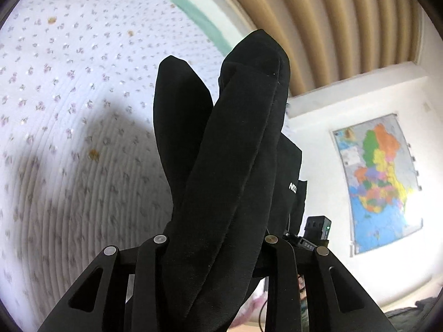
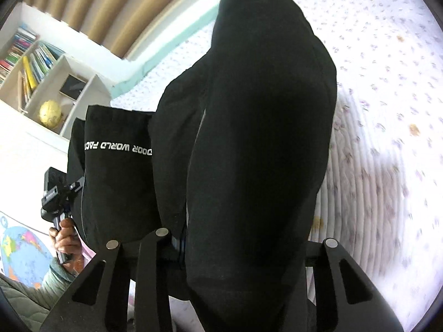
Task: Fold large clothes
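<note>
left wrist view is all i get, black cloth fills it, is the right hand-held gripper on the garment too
Observer: Yes. In the right wrist view the right hand-held gripper is shut on a thick bunch of the black garment.
Operator: any print on the cloth, i only see a scrap of letters
Observer: A line of white lettering runs across a hanging panel; "WORLD" is readable.
Operator: what is left of that panel
Observer: A white bookshelf with books and a gold globe.
Operator: can you see my left hand
Observer: Yes, the left hand grips its handle, lower left in the right wrist view.
</note>
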### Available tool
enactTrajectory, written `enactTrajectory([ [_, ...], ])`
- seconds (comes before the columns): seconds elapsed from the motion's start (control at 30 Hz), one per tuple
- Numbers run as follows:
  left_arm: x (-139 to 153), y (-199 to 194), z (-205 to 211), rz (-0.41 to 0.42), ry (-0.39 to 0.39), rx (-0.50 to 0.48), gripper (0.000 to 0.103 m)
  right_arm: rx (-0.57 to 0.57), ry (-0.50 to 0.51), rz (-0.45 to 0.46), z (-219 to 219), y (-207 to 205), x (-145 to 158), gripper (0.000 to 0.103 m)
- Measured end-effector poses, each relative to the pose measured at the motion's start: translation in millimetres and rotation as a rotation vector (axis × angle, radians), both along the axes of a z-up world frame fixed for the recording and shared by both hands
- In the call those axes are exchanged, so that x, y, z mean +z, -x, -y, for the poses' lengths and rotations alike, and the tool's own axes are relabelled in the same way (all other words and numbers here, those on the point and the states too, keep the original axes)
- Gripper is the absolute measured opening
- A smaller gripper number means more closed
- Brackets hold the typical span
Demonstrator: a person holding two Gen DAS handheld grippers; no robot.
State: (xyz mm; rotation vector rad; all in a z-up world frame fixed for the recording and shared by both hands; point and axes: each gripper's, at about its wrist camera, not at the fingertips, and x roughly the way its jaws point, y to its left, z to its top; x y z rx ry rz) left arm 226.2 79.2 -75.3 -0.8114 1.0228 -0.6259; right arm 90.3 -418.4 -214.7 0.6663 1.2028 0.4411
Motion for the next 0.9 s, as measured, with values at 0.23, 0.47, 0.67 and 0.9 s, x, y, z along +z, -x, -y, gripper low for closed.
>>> enactTrajectory([
  [0.23, 9.6, 60.8, -12.1, -0.014, -0.003, -0.03, 0.032, -0.006, 0.018, -0.011, 5.6, 43.1, 38.9, 0.041],
  [0.47, -45.5, 93.3, -27.1, -0.098, -0.026, -0.01, 0.032, 0.01, 0.047, -0.08, 11.8, 53.4, 7.4, 0.041],
  [0.67, -115.6, 102.2, -63.7, -0.113, 0.027, 0.072, 0.032, -0.003, 0.105, -0.061, -0.7, 56.4, -33.3, 0.04],
  [0.9, -184.9, 101.9, -84.8, -0.121, 0.087, 0.119, 0.046, -0.057, 0.065, -0.045, 25.8, 66.9, -92.4, 0.047],
])
